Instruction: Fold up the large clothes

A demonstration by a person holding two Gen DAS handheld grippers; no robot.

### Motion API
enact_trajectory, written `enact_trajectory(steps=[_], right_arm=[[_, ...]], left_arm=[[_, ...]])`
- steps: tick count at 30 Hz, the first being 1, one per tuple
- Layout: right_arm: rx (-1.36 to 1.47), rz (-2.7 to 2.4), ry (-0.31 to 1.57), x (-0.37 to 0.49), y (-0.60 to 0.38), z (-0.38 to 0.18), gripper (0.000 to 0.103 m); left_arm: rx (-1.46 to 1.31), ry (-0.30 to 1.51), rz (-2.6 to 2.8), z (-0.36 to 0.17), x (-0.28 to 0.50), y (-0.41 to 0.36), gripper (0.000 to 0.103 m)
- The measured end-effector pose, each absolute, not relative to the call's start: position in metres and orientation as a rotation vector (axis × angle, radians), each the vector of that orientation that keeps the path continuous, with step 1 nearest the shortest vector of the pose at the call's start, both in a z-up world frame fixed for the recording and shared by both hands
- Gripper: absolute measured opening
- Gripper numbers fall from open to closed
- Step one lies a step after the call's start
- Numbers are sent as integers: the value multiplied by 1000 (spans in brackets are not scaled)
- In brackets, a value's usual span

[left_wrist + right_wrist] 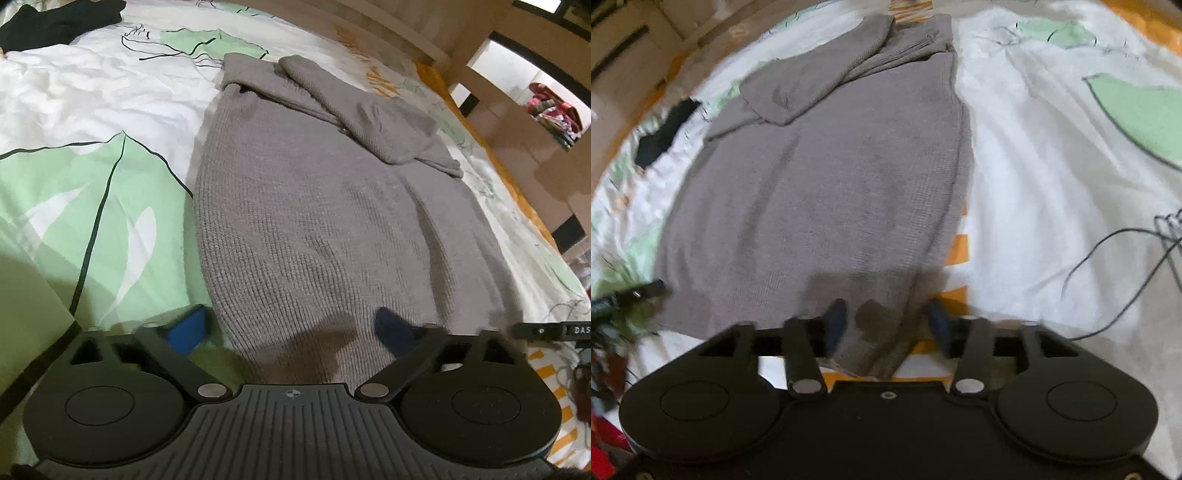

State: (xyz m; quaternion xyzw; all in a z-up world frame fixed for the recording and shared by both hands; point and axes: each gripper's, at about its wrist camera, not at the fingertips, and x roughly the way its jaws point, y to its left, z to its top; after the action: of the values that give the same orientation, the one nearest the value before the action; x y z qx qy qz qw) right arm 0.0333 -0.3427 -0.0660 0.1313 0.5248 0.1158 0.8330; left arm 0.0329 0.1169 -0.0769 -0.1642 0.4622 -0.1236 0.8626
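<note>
Home bedroom, leaf-print duvet (92, 206) on bed, wooden shelving (517, 122) alongside

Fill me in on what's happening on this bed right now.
A person with a handheld claw in each hand is folding a grey knit sweater spread on a leaf-print bedsheet. Its sleeves already lie folded across the far end. The left claw and right claw are both open at the near hem, one toward each corner, gripping nothing yet. A black garment lies off to the side.

Open bedsheet (110, 103) is seen left of the grey sweater (314, 221). Beyond its far-left corner, a black garment (62, 22) lies. Right of the sweater, passage is bounded by what appears to be shelving (517, 122).
</note>
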Motion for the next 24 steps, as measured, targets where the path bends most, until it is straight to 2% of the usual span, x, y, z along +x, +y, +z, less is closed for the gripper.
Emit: enact_trajectory(steps=[1, 2, 3, 4, 6, 7, 9, 17, 24], right_arm=[[291, 254, 1114, 34, -342, -67, 65], [299, 265, 1117, 35, -341, -69, 70], [302, 272, 1120, 36, -340, -70, 75], [300, 278, 1122, 38, -338, -70, 76], [284, 283, 1124, 39, -333, -71, 75], [274, 283, 1123, 40, -330, -71, 70], [270, 272, 1129, 39, -328, -72, 20], [464, 359, 940, 33, -354, -40, 19], [582, 409, 747, 65, -371, -4, 19]], left_arm=[[-347, 965, -248, -77, 33, 118, 68], [-351, 958, -237, -76, 32, 119, 47], [-362, 952, -230, -76, 31, 121, 35], [-388, 948, -238, -76, 31, 124, 17], [-443, 938, -261, -76, 30, 128, 14], [-442, 931, -260, -75, 30, 128, 13], [-452, 899, -272, -70, 29, 128, 12], [-596, 749, -289, -33, 39, 144, 8], [-612, 614, -294, 12, 84, 152, 8]])
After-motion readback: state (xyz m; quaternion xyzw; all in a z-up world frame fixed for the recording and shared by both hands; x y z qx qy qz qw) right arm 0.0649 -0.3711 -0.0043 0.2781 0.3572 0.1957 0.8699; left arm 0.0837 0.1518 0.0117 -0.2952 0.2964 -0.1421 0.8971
